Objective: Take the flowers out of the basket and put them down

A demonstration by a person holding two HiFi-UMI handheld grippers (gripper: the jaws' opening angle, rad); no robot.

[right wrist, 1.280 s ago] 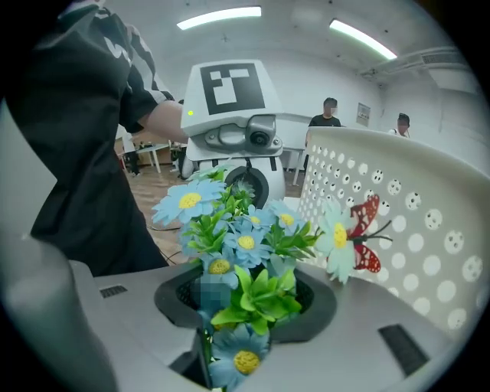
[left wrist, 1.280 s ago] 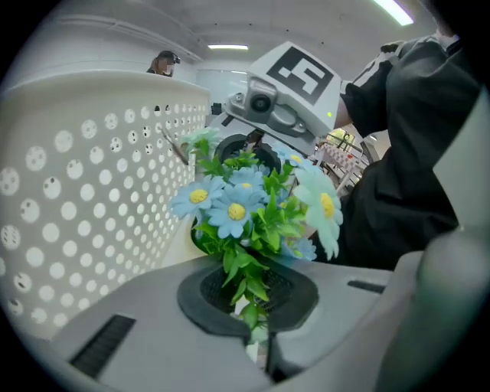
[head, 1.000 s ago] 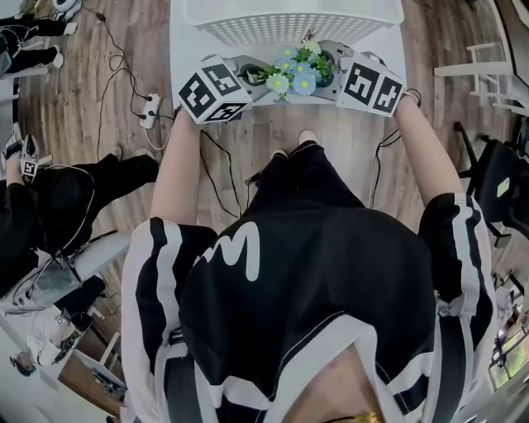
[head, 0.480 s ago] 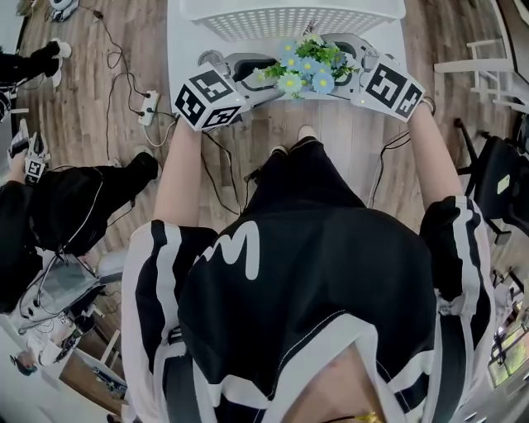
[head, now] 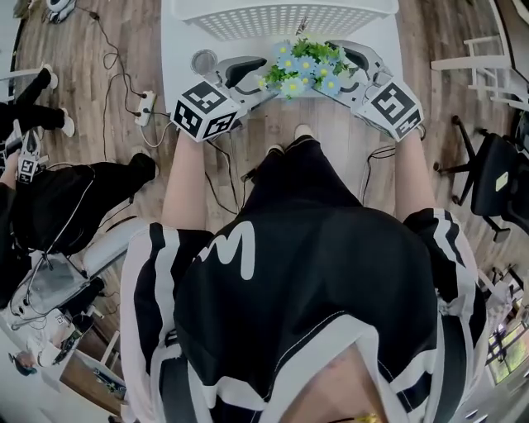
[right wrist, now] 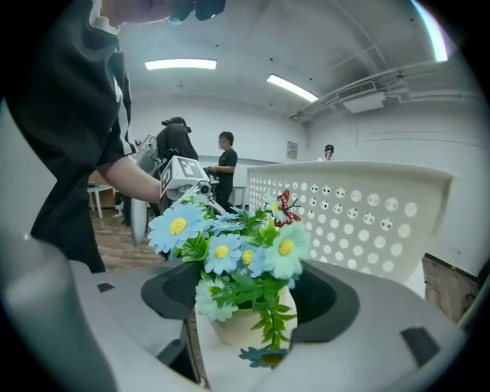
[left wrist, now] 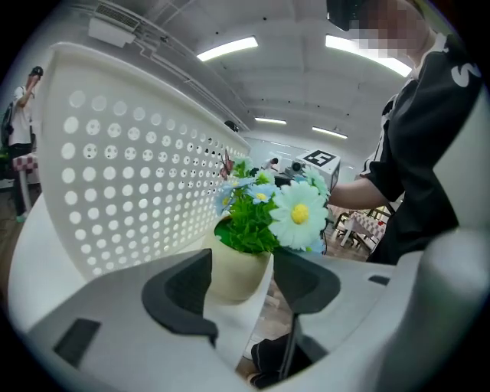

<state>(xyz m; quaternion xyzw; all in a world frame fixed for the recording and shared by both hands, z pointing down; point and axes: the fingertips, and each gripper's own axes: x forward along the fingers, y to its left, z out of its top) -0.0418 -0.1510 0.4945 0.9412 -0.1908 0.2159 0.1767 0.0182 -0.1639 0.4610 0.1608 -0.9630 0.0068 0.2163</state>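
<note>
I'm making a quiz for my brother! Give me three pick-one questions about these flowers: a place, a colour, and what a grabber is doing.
1. Where does the flower pot stand? A on the table beside the basket; B in the basket; C on the floor.
2. What colour is the pot? A red; B black; C cream.
3. How are the right gripper's jaws? A shut on the pot; B open; C shut on nothing.
Answers: A, it stands on the table; C, cream shows under the leaves; B, they have just been opening, pads off the pot between them.
</note>
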